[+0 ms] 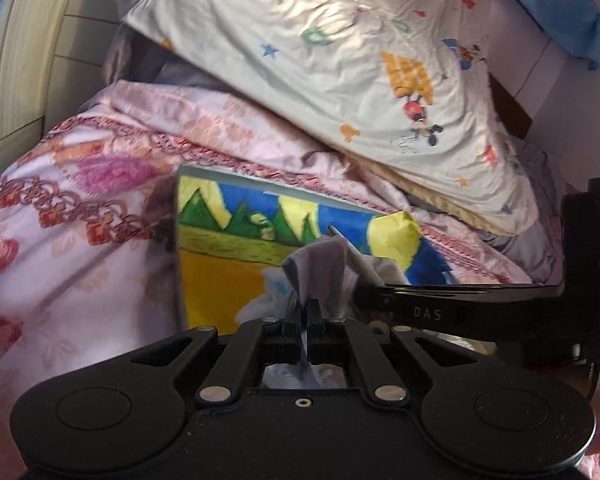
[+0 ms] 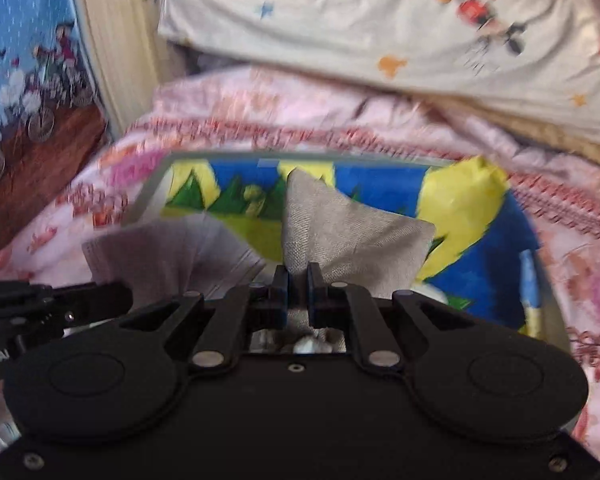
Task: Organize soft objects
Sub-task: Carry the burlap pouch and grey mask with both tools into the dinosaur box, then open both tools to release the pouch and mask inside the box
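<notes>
A grey cloth [image 2: 340, 236] is held between both grippers above a painted board [image 2: 384, 192] that lies on the bed. My right gripper [image 2: 298, 280] is shut on one corner, which stands up in a point. My left gripper [image 1: 302, 308] is shut on another crumpled part of the cloth [image 1: 320, 264]. In the right wrist view the cloth spreads left [image 2: 160, 252] toward the left gripper's body [image 2: 52, 300]. In the left wrist view the right gripper's body [image 1: 500, 312] sits close on the right. The painted board [image 1: 228, 264] shows yellow, green and blue.
A pink patterned bedspread [image 1: 80, 220] covers the bed. A white cartoon-print pillow [image 1: 340, 60] lies behind the board. A cream headboard and drawers [image 1: 60, 52] stand at the left. A blue curtain [image 2: 28, 40] hangs at the far left.
</notes>
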A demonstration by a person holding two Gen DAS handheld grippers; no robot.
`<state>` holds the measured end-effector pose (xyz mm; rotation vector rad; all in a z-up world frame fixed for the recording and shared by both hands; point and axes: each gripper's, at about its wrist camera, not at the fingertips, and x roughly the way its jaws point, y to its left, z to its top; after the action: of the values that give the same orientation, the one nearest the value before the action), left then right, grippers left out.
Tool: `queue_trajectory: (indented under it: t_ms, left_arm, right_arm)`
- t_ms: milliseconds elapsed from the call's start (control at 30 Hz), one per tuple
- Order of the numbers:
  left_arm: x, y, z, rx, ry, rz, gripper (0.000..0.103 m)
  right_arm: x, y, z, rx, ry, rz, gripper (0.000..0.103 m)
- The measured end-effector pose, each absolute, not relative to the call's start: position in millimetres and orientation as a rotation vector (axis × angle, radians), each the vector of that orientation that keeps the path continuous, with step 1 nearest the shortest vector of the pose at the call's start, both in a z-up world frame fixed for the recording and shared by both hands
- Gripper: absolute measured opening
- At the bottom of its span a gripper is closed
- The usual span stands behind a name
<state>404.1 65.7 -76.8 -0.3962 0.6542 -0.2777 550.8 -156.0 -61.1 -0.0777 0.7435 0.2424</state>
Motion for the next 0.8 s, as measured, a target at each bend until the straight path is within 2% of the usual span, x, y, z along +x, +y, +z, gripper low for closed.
queue_trajectory:
  t_ms: [200, 367, 433, 567, 800]
  left_arm:
    - [411, 72, -87, -0.401, 0.711, -0.206, 0.005]
    - [413, 71, -90, -0.38, 0.763, -0.175, 0.008]
    - [411, 70, -89, -0.372, 0.77, -0.165, 0.015]
    - [404, 66, -81, -0.347, 0.758, -0.156, 0.017]
    - [387, 55, -55, -0.314, 0.698, -0.155, 0.033]
  right_arm:
    - [551, -151, -75, -0.066, 0.81, 0.25, 0.005]
    - [551, -145, -81, -0.06, 0.796, 0.245, 0.008]
    - [552, -143, -81, -0.055, 0.777, 0.242, 0.01]
    - [546, -150, -74, -0.047, 0.749, 0.244, 0.019]
    - [528, -169, -48, -0.041, 0.709, 0.233, 0.037]
